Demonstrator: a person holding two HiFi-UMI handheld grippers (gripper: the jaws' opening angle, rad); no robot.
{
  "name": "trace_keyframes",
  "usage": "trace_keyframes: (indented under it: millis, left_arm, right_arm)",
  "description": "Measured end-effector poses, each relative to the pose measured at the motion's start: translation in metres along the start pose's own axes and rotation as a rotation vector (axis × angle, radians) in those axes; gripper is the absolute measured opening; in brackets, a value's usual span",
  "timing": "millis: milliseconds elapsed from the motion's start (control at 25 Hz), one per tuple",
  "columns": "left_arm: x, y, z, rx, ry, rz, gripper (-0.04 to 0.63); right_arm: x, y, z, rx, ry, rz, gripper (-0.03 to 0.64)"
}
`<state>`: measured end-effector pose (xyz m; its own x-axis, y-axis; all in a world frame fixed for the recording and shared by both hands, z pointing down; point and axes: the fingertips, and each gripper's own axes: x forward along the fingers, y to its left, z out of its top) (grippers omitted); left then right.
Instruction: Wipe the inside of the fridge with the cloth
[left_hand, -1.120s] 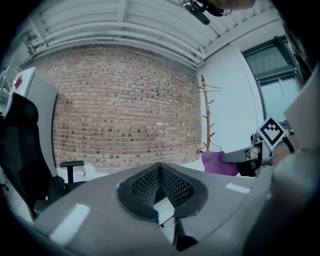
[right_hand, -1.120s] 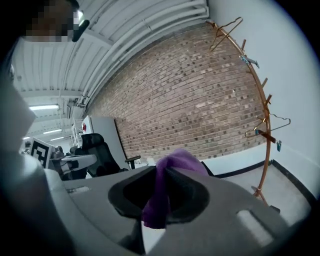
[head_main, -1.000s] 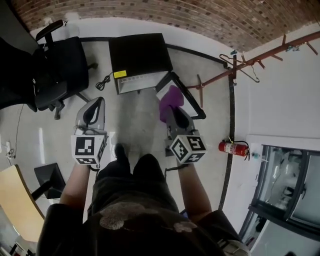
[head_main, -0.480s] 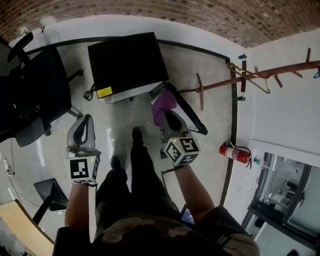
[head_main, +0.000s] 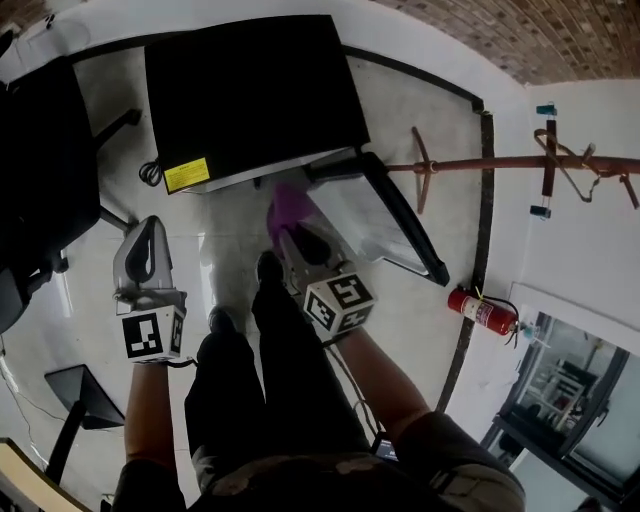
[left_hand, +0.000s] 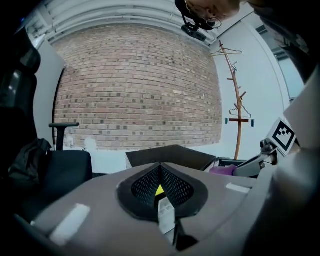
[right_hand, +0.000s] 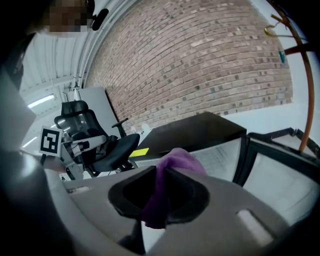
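Bright, even indoor light fills the room. The pale floor (head_main: 225, 250) carries a soft sheen and only faint shadows. The black fridge (head_main: 250, 90) is so dark that it shows almost no detail. All views bend strongly at the edges, and both gripper views darken in the corners. There the far brick wall (left_hand: 140, 85) is sharp, while the near foreground blurs, the cloth (right_hand: 165, 195) included. A ceiling strip light (right_hand: 42, 101) glows at the left.

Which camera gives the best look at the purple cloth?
The right gripper view: the purple cloth sits close up, pinched in the right claw. The head view shows a small patch; the left gripper view only a sliver.
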<state>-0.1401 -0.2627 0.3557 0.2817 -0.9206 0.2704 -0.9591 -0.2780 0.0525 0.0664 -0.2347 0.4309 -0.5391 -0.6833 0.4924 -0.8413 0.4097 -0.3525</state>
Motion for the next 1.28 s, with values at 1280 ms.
trace_keyframes:
  millis: [1280]
  left_arm:
    - [0.085, 0.066, -0.214, -0.002, -0.154, 0.008, 0.018]
  right_arm:
    - [0.233, 0.045, -0.004, -0.238, -0.440, 0.595, 0.049]
